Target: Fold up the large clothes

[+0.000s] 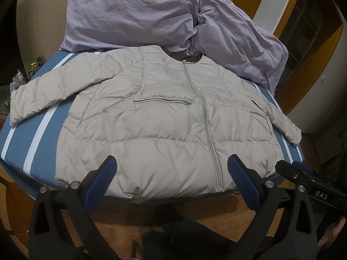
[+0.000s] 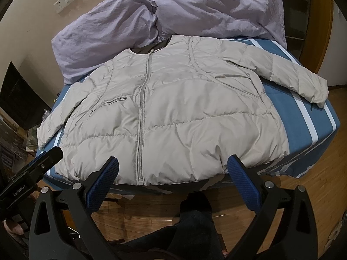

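While the jacket (image 1: 164, 117) lies flat and zipped on the bed (image 1: 36, 143), your left gripper (image 1: 172, 169) and right gripper (image 2: 173, 169) hang wide apart and empty at its hem. Lilac quilt (image 1: 134, 17) covers its collar edge. One cuff droops past the bed's side.

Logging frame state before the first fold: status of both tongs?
Left tongs: open, empty, held just short of the jacket hem.
Right tongs: open, empty, also in front of the hem, not touching.
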`<state>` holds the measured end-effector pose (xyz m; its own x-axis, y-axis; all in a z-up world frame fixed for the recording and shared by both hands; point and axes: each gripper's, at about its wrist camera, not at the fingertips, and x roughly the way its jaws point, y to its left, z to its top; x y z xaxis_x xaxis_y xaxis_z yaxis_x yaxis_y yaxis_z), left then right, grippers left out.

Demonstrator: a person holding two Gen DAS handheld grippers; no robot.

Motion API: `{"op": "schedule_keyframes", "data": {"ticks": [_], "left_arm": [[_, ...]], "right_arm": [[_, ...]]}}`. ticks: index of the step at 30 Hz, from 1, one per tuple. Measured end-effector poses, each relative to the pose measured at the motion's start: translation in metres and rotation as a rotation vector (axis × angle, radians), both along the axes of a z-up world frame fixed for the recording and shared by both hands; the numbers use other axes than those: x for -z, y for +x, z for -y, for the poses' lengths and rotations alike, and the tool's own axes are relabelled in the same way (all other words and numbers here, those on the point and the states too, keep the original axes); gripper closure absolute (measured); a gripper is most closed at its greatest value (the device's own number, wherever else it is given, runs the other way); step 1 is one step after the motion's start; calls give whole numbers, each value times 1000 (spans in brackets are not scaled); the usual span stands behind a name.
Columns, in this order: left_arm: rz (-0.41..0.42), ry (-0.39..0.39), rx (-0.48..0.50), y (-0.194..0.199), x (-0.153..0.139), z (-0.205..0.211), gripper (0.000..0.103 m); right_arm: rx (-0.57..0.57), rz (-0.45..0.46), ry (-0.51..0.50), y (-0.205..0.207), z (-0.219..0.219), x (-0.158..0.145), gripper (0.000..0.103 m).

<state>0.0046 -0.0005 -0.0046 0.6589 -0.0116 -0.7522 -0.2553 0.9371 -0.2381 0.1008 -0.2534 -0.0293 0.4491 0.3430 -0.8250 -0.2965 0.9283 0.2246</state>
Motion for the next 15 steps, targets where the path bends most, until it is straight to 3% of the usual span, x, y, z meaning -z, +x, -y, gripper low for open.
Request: {"op": "schedule_keyframes", "data": {"ticks": [7,15], "left_arm": [[-28,8,-15,21,10,-6,2],[-77,55,-23,58,20,-12,2]], "right_arm": [[31,-23,1,17,5,5,1],[166,-50,-18,77,42,22,1]]}}
